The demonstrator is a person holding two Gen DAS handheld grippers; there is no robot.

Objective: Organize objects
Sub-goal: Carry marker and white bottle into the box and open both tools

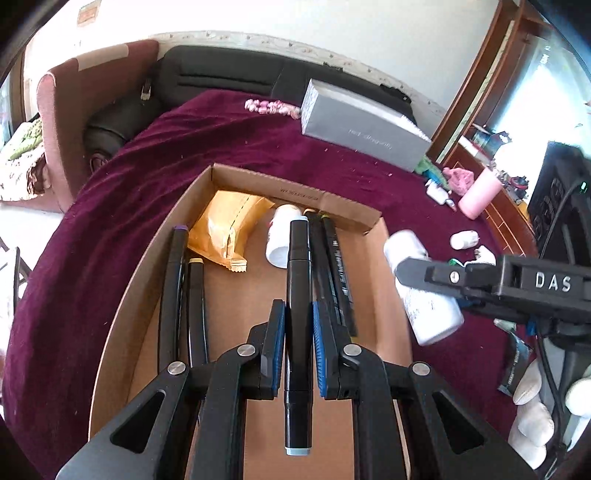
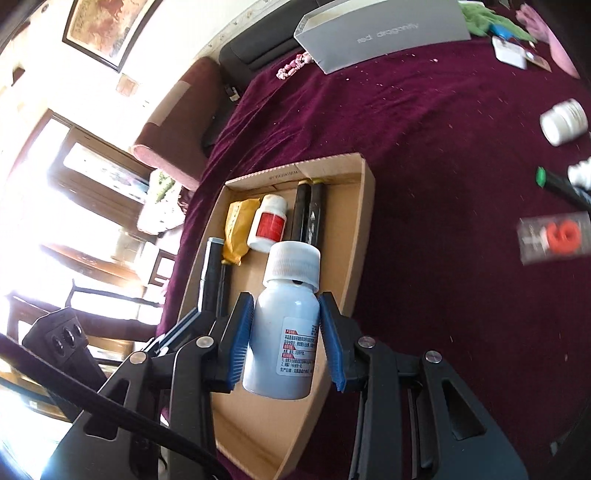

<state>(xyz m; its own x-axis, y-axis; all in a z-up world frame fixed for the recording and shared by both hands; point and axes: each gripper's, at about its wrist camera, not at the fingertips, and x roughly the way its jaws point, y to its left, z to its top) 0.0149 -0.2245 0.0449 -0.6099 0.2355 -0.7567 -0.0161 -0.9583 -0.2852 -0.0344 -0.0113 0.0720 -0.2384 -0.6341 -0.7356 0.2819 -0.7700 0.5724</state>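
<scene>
Cardboard tray (image 1: 140,258) already holds markers, a pouch and a pill bottle; left gripper (image 1: 299,325) clasps a black marker (image 1: 298,295) above it, right gripper (image 2: 286,332) grips a white bottle (image 2: 284,332) over it, several items outside remain.

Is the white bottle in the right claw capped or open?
Capped. A ribbed white screw cap sits on the white bottle, which the right gripper holds above the cardboard box.

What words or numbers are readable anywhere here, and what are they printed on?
"DAS": on the black right gripper.
"red dragonfly": on the grey rectangular box.
White plastic bottle's label, held in that gripper: too small to read.
Print on the brown cardboard tray's far wall: too blurred.
Black marker in the left gripper: no readable text.
</scene>
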